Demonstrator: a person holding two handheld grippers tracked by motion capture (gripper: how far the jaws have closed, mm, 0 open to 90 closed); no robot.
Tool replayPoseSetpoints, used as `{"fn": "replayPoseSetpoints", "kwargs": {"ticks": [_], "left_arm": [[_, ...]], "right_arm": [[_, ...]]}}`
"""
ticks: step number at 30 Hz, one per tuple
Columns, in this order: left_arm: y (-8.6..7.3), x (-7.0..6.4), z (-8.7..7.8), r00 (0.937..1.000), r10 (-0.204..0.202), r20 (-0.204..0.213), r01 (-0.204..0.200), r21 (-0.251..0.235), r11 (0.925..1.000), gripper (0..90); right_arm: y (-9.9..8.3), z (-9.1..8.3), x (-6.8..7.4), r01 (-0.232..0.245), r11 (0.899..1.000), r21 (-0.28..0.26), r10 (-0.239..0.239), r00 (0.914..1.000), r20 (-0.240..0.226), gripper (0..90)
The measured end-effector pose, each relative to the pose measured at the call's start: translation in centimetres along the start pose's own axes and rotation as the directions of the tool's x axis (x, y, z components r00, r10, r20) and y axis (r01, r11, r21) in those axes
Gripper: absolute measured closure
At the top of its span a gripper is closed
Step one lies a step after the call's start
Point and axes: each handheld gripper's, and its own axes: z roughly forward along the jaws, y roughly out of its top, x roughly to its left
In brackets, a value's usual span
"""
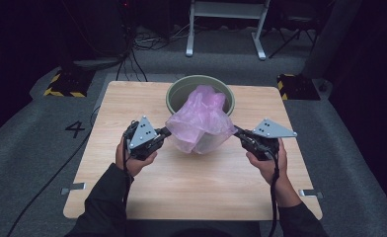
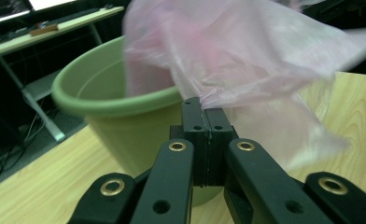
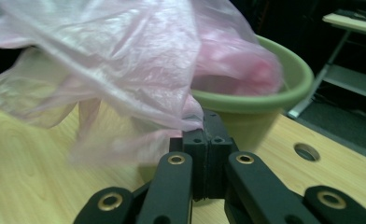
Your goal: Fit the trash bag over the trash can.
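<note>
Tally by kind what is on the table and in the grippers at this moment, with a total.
Green bins: 1
Pink plastic bags: 1
Grippers: 2, left gripper and right gripper, each shut on the bag
Total: 4

The one thing that can be read is a dark "4" (image 1: 75, 129) on the grey floor (image 1: 28, 148), just off the tabletop's (image 1: 191, 187) left edge, nearer its far left corner. Nothing legible stands on the tabletop or anything on it. The yellow-and-black hazard stripes (image 1: 63, 92) on the floor past that corner carry no words.
</note>
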Motion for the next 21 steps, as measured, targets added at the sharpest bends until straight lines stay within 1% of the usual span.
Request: {"fn": "replayPoseSetpoints", "kwargs": {"ticks": [1,3,5,7,8,9,10,13,14,15,16,17,19,21], "left_arm": [[-0.2,0.3,-0.2,0.9999,-0.009,-0.014,0.009,0.004,0.9999,89.9],[-0.5,0.8,-0.3,0.9996,-0.020,-0.022,0.020,0.004,0.9998,89.9],[-0.8,1.4,-0.4,0.9988,-0.041,-0.028,0.041,0.004,0.9992,89.9],[-1.1,1.9,-0.3,0.9979,-0.051,-0.040,0.051,0.013,0.9986,89.9],[-1.2,2.2,-0.2,0.9974,-0.056,-0.045,0.056,0.015,0.9983,89.9],[-1.3,2.4,-0.1,0.9969,-0.061,-0.049,0.062,0.018,0.9979,89.9],[-1.4,2.7,0.1,0.9964,-0.061,-0.059,0.063,0.027,0.9977,89.9],[-1.7,3.6,0.5,0.9935,-0.080,-0.080,0.083,0.040,0.9957,89.9],[-1.9,4.1,0.8,0.9913,-0.089,-0.097,0.093,0.047,0.9945,89.9],[-1.9,4.1,0.8,0.9913,-0.089,-0.097,0.093,0.047,0.9945,89.9],[-2.1,4.5,1.0,0.9894,-0.091,-0.113,0.097,0.052,0.9939,89.9],[-2.2,4.7,1.1,0.9883,-0.102,-0.113,0.109,0.051,0.9928,89.8],[-2.2,4.9,1.1,0.9873,-0.108,-0.117,0.115,0.053,0.9920,89.8],[-2.4,5.0,1.2,0.9855,-0.119,-0.121,0.126,0.048,0.9909,89.0]], "right_arm": [[-0.2,0.0,-0.3,-0.007,1.000,0.001,0.007,1.0000,0.006,90.0],[-0.6,0.0,-1.0,-0.026,1.000,0.010,0.025,0.9996,0.013,90.0],[-1.0,0.1,-1.6,-0.029,0.999,0.020,0.028,0.9991,0.031,90.0],[-1.3,0.2,-2.3,-0.043,0.999,0.028,0.041,0.9982,0.042,90.0],[-1.5,0.3,-2.9,-0.045,0.999,0.029,0.044,0.9975,0.055,90.0],[-1.5,0.4,-3.3,-0.051,0.998,0.030,0.049,0.9969,0.062,90.0],[-1.5,0.4,-3.3,-0.051,0.998,0.030,0.049,0.9969,0.062,90.0],[-1.6,0.7,-4.2,-0.053,0.998,0.043,0.049,0.9946,0.092,90.0],[-1.7,1.1,-4.8,-0.062,0.996,0.057,0.056,0.9938,0.096,90.0],[-1.7,1.1,-4.8,-0.062,0.996,0.057,0.056,0.9938,0.096,90.0],[-1.7,1.4,-5.3,-0.053,0.996,0.074,0.043,0.9916,0.122,90.0],[-1.8,1.5,-5.5,-0.045,0.996,0.078,0.035,0.9907,0.132,90.0],[-1.8,1.6,-5.7,-0.054,0.995,0.079,0.043,0.9908,0.128,90.0],[-2.0,1.8,-6.2,-0.078,0.993,0.083,0.067,0.9903,0.122,88.6]]}}
